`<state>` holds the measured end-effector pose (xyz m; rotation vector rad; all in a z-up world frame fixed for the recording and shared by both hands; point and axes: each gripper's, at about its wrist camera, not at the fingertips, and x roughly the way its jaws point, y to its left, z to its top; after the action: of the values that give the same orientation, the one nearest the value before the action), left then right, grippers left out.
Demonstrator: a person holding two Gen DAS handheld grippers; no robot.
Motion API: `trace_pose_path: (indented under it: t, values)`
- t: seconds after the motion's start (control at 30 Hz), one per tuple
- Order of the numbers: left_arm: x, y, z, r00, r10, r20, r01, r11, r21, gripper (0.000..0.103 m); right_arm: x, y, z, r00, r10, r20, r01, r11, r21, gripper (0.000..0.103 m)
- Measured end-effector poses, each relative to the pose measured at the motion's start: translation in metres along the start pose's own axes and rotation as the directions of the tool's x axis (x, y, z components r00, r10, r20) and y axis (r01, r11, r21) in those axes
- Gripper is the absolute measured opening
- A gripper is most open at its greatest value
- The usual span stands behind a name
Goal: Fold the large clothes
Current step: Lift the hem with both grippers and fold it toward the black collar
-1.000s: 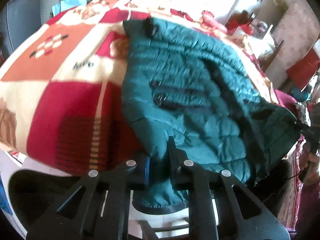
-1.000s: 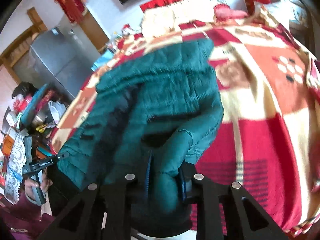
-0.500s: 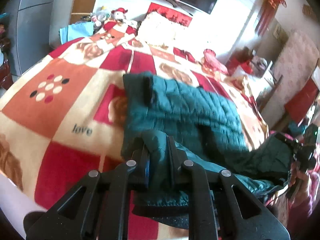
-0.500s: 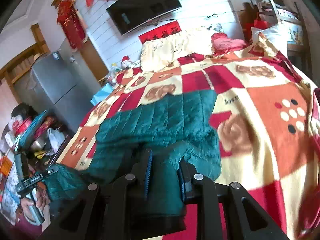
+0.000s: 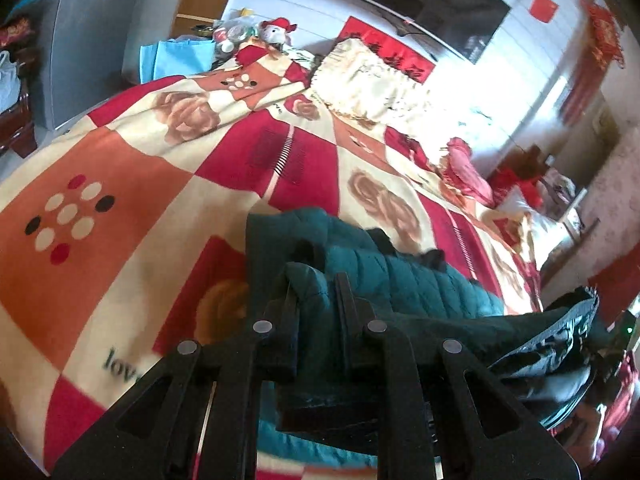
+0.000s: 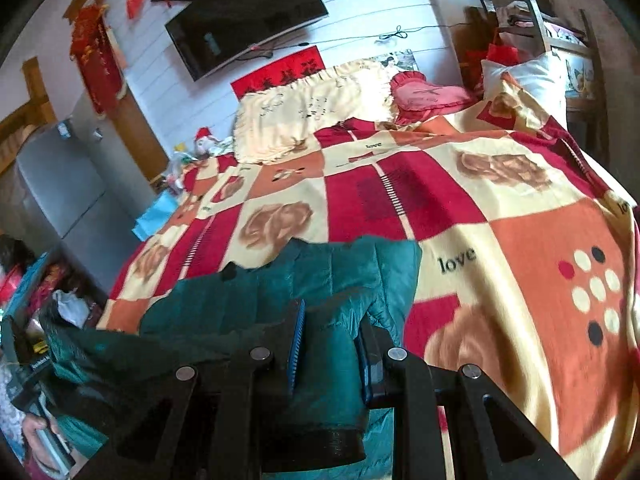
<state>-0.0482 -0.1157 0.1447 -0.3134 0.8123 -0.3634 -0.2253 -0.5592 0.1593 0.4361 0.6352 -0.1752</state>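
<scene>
Item: quilted green jacket (image 5: 420,284), lying on the patterned blanket (image 5: 120,184) of a bed, toward the foot edge, well short of the pillows (image 6: 304,108) at the head.

Left gripper (image 5: 316,292): fingers pressed onto a bunched fold of the jacket, the cloth pinched between them and lifted off the blanket. Holds the jacket's left end.

Right gripper (image 6: 330,332): fingers closed on a thick roll of the same jacket, dark hem band hanging below the grip. Holds the jacket's right end.

Key relation: the raised edge runs from one gripper to the other, across the bed, parallel to the foot edge. The rest of the jacket lies flat ahead of both grippers, toward the head of the bed. Neither gripper is clearly nearer to it; each holds its own end.

Judgement: the fold looks half made. The held edge should travel straight ahead, over the flat part, both ends level, or the quilting will skew.

Hazard: slippery padded cloth may slide out of either grip.
</scene>
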Motion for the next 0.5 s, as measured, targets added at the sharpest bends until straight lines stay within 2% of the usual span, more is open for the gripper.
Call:
trace_pose_path:
  t: [0.13, 0.27, 0.37, 0.43, 0.5]
  values:
    - [0.040, 0.001, 0.017, 0.997, 0.070, -0.015, -0.070, 0.997, 0.012, 0.014, 0.039, 0.000, 0.021, 0.999, -0.053, -0.010, 0.053, 0.999, -0.014, 0.021]
    - [0.082, 0.014, 0.024, 0.993, 0.089, -0.071, -0.091, 0.996, -0.022, 0.014, 0.091, -0.019, 0.035, 0.993, -0.097, -0.060, 0.100, 0.994, 0.043, 0.021]
    - [0.101, 0.022, 0.024, 0.992, 0.068, -0.110, -0.075, 0.995, -0.064, 0.018, 0.121, -0.036, 0.033, 0.991, -0.098, -0.092, 0.108, 0.987, 0.116, 0.021]
    - [0.104, 0.027, 0.027, 0.992, 0.030, -0.124, -0.042, 0.995, -0.095, 0.020, 0.141, -0.045, 0.029, 0.989, -0.080, -0.125, 0.099, 0.983, 0.154, 0.026]
    - [0.101, 0.030, 0.032, 0.989, -0.008, -0.150, -0.006, 0.995, -0.096, 0.022, 0.146, -0.049, 0.028, 0.991, -0.057, -0.118, 0.077, 0.981, 0.179, 0.032]
